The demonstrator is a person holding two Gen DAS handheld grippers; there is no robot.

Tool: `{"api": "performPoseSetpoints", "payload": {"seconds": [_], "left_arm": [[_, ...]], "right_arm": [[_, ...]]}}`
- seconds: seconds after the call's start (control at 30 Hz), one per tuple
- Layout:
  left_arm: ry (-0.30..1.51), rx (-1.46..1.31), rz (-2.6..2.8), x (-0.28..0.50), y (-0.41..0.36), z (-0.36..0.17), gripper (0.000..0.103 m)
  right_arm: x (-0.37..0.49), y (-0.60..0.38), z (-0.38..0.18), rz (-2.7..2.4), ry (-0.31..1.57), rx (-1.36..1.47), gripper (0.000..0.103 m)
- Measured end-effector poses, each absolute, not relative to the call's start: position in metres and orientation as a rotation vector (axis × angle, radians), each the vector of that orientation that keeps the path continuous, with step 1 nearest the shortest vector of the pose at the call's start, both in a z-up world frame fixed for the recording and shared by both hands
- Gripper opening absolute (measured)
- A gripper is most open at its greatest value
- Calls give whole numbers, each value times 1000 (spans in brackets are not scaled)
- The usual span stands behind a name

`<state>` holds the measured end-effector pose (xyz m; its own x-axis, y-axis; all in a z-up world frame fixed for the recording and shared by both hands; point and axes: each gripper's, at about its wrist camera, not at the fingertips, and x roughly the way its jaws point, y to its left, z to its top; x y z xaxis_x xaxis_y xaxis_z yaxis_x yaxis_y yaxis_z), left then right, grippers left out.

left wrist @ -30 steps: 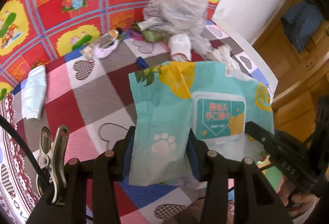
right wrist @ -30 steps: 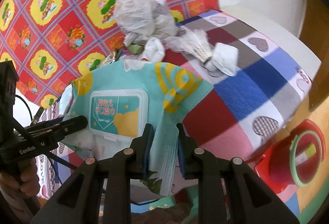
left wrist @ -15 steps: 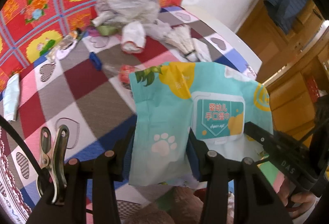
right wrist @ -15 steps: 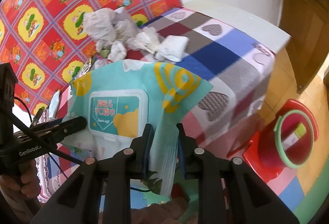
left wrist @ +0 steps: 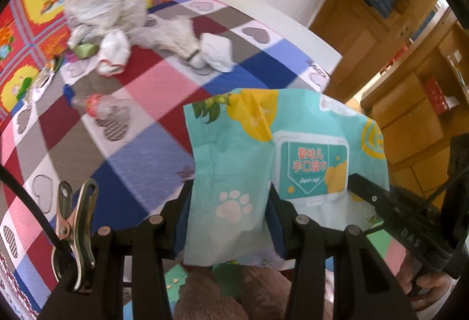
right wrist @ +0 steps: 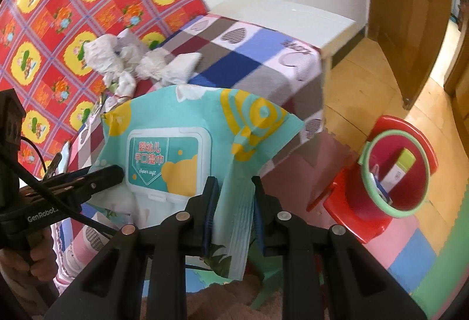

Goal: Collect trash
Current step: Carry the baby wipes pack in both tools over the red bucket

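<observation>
Teal printed wet-wipe pack hiding the checked heart-pattern tablecloth behind it, pack's lower edge lost behind black gripper fingers, crumpled white trash heap beyond the pack motion-blurred

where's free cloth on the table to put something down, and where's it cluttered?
Free: the near checked tablecloth in the left wrist view, between the crushed plastic bottle and the held wet-wipes pack; also the corner squares by the white wall. Crowded: the far side by the red patterned backdrop, with the white plastic bags and crumpled tissues.
</observation>
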<state>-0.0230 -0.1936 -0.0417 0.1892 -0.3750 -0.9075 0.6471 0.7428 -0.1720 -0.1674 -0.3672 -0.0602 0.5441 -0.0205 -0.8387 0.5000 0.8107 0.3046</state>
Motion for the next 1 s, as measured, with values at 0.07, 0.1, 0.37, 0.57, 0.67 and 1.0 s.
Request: {"api": "performPoseSetpoints", "payload": {"seconds": [0.07,0.1,0.37,0.57,0.67,1.0], "left_arm": [[1174,292,-749,-30,-208,-42,47],[1173,299,-755,-33,-214,-43,47],[1179,363,-811,-57,-269,-54,47],[1195,409,-855,-78,-309,-69,47],[1205,428,-871,-88,-328,-76,47],[1201,489,-936,-126,-393,-98,47]], "right_arm": [[-178,-378,-60,-347,950,572,23],[-183,-383,-60,-358,946,579,23],[-218,-425,-70,-420,943,635,23],[-249,-456,-82,-466,954,676,23],[-264,-471,-89,-486,959,698,23],[-309,-525,-111,-537,949,757,24]]}}
